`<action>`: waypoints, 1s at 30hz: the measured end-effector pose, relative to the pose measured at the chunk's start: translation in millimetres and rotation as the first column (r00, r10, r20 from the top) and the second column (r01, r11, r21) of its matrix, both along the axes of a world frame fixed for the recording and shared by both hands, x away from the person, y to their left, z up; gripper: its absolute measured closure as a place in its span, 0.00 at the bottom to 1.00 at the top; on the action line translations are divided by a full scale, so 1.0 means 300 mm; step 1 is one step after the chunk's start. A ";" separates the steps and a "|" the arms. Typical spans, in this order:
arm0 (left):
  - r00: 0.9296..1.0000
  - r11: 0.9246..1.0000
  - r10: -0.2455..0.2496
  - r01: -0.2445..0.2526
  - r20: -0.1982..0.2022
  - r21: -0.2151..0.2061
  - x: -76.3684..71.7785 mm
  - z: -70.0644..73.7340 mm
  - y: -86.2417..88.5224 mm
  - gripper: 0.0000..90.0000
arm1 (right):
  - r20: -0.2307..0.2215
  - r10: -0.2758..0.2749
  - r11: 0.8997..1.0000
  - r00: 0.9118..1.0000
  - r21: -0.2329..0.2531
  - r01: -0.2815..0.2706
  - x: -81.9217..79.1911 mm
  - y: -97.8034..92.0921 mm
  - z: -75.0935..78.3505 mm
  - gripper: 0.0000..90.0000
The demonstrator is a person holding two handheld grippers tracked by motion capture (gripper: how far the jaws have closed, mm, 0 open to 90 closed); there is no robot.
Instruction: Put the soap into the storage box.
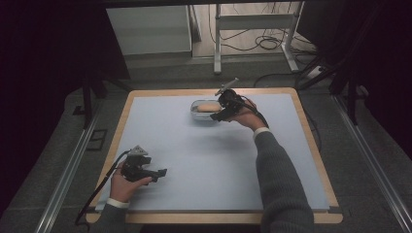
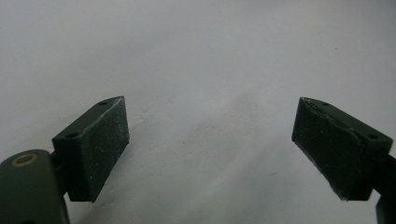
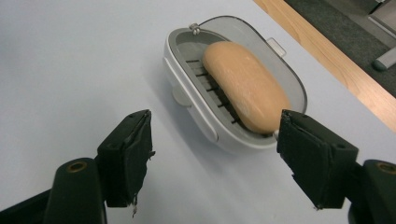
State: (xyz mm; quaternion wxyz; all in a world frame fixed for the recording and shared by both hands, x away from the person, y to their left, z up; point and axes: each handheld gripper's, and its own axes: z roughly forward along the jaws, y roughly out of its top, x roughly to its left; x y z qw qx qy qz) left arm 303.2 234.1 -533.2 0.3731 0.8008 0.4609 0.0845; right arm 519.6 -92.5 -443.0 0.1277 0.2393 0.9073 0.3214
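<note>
An oval grey-and-white soap dish sits on the light blue mat at the far middle, with a tan bar of soap lying on its slatted tray. My right gripper hovers just beside the dish's near right end, open, with nothing between its jaws. My left gripper rests low over bare mat at the near left, open and holding nothing.
The light blue mat covers a wooden table whose edge shows all round. Behind the table stand a white metal frame and loose cables on the floor. Rails run along both sides.
</note>
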 end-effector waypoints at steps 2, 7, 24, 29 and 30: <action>1.000 1.000 0.004 -0.004 0.006 -0.001 -0.002 0.003 -0.001 0.13 | 0.000 -0.011 1.000 1.000 0.011 0.011 -0.012 -0.017 -0.001 0.29; 1.000 1.000 0.003 -0.003 0.005 0.004 -0.002 0.003 -0.004 0.12 | 0.003 -0.045 0.999 0.999 0.021 0.045 -0.052 -0.071 -0.006 0.27; 1.000 1.000 0.011 -0.011 0.003 0.007 -0.002 0.010 -0.001 0.12 | 0.049 -0.179 0.981 0.983 0.084 0.175 -0.260 -0.275 -0.040 0.21; 1.000 1.000 0.005 -0.005 -0.003 0.010 -0.003 0.009 -0.009 0.12 | 0.062 -0.207 0.974 0.976 0.104 0.200 -0.329 -0.340 -0.058 0.20; 1.000 1.000 0.005 -0.005 -0.003 0.010 -0.003 0.009 -0.011 0.12 | 0.062 -0.214 0.972 0.975 0.109 0.207 -0.343 -0.353 -0.063 0.20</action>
